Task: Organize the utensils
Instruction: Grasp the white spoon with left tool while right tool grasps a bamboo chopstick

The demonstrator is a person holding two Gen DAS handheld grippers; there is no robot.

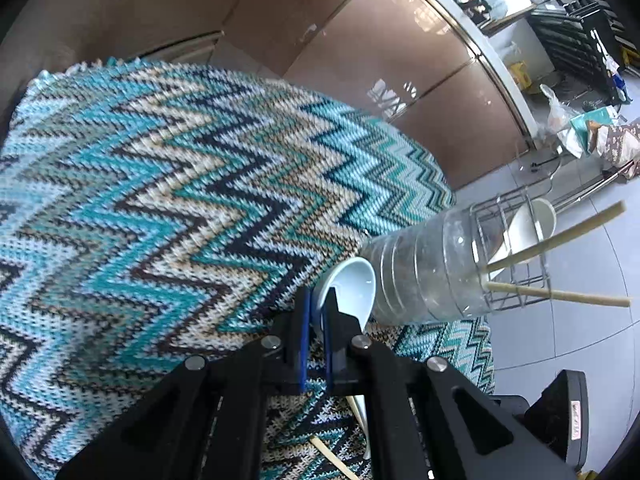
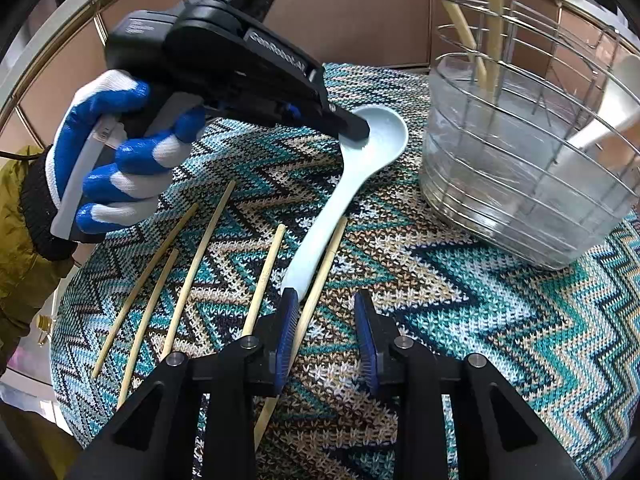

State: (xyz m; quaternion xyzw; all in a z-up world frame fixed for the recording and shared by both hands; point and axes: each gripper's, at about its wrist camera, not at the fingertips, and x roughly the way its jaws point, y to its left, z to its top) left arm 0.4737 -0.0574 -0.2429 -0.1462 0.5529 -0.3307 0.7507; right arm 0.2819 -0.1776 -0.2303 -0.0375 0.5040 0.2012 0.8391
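Observation:
A pale blue ceramic spoon [image 2: 340, 200] lies on the zigzag knitted cloth [image 2: 460, 300]. My left gripper [image 2: 354, 134] is shut on the rim of its bowl; in the left wrist view the gripper [image 1: 318, 300] pinches the bowl [image 1: 352, 284]. My right gripper [image 2: 326, 316] is open, low over the cloth at the spoon's handle end, with one wooden chopstick [image 2: 316, 296] between its fingers. Several more chopsticks [image 2: 200, 264] lie to the left. A wire utensil holder with a clear plastic liner [image 2: 520, 168] stands at the right, holding two chopsticks [image 2: 492, 20] and a white spoon [image 2: 600, 120].
The round table ends close behind the holder [image 1: 460, 264]; tiled floor [image 1: 580, 340] lies beyond. Brown glossy cabinet fronts [image 1: 400, 60] stand behind the table. A gloved hand [image 2: 120, 152] holds the left gripper above the chopsticks.

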